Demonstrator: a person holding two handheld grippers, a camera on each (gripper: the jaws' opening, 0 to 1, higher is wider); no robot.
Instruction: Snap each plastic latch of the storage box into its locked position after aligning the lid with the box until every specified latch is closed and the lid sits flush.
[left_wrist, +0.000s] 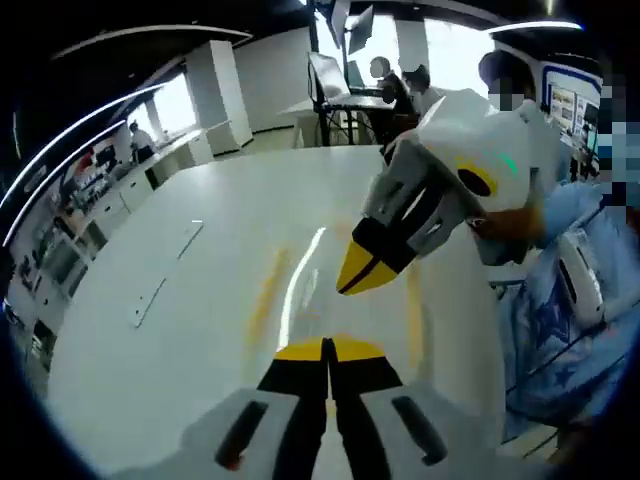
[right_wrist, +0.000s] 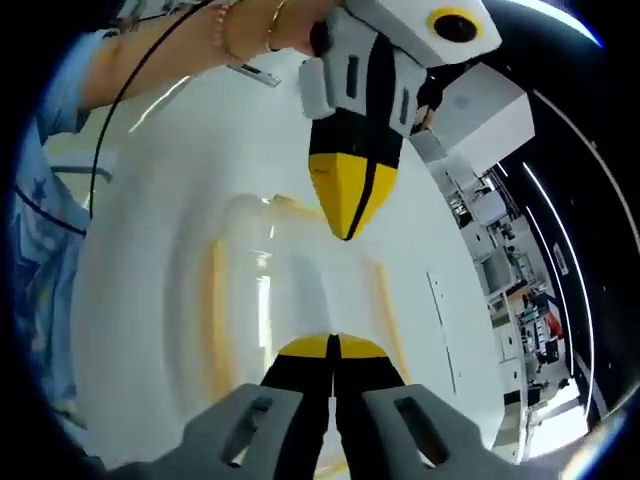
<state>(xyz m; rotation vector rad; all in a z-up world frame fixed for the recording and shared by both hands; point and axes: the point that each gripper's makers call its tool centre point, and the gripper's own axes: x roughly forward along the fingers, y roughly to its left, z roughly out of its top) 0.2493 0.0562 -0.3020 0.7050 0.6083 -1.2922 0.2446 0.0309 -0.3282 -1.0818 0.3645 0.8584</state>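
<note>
Left gripper view: the left gripper (left_wrist: 327, 348) is seen rising from the lower edge, its two yellow-tipped jaws pressed together with nothing between them. Just beyond the tips, the storage box (left_wrist: 330, 290) is set on the white table (left_wrist: 180, 330); it is heavily blurred, and only pale reflections and faint yellow streaks along its sides can be made out. Whether the lid sits flush, and how any latch stands, cannot be told. The right gripper (left_wrist: 345, 288) is seen entering from the right, tilted down toward the box, its jaws meeting at a closed yellow point; contact with the box cannot be confirmed. A person's blue sleeve (left_wrist: 560, 330) is cut off at the right edge. Seated figures (left_wrist: 395, 85) are shown small and indistinct at a far desk.

Right gripper view: the right gripper (right_wrist: 331, 348) is shown with its jaws shut and empty. The clear box (right_wrist: 300, 300), edged by yellow strips, lies directly ahead of the tips, its near part hidden behind the jaws. The left gripper (right_wrist: 346, 235) is seen pointing down over the box's far edge, jaws closed. A hand (right_wrist: 255, 30) with a bracelet is cropped at the top.
</note>
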